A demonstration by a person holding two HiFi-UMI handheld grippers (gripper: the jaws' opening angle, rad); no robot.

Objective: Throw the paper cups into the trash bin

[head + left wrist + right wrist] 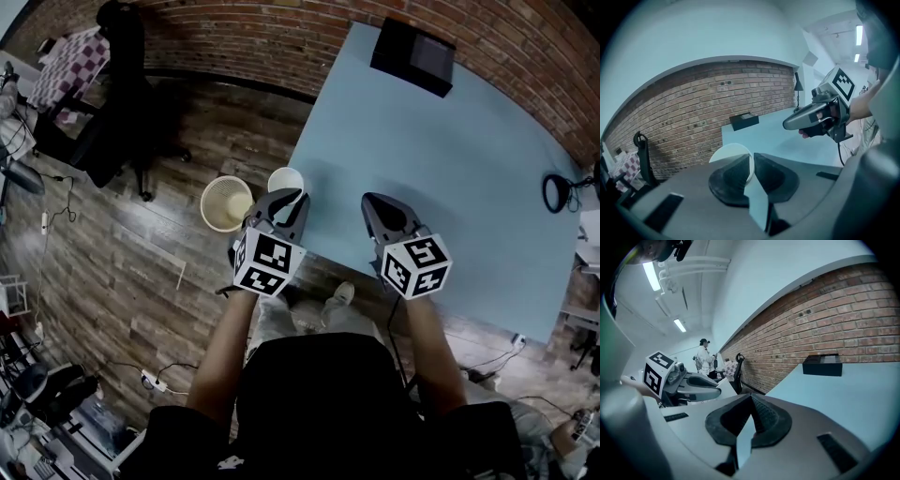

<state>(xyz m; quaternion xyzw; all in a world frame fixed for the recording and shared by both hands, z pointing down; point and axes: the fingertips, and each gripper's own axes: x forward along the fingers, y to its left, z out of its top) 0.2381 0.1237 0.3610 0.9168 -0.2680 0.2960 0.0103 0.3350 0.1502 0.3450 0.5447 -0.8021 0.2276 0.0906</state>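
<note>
The left gripper (751, 161) is seen clenched on a paper cup (729, 152). The cup's thin wall is pinched between the two pads, and its round white body is carried on the left side of the jaws. The right gripper (751, 399) is shown with its jaws brought together and nothing between them.

In the head view the left gripper (286, 199) is held at the near left corner of the blue table (450, 187). The paper cup (284, 178) is lifted clear of the tabletop, beside the trash bin (204, 202) but not above it. The right gripper (375, 202) is held over the table, apart from the left one.

The task is judged to be at the carrying step. The cup is grasped and brought near the bin, and what is left is to bring it over the opening and release it. No other cup is seen on the table. Whether any cups lie in the bin cannot be told.

The bin on the wooden floor is shown only by the head view. The pinch on the cup wall is shown only by the left gripper view. The black box (822, 365) at the table's far end is caught by all three views. A person (705, 357) standing far off along the brick wall (843, 319) is seen only in the right gripper view.
</note>
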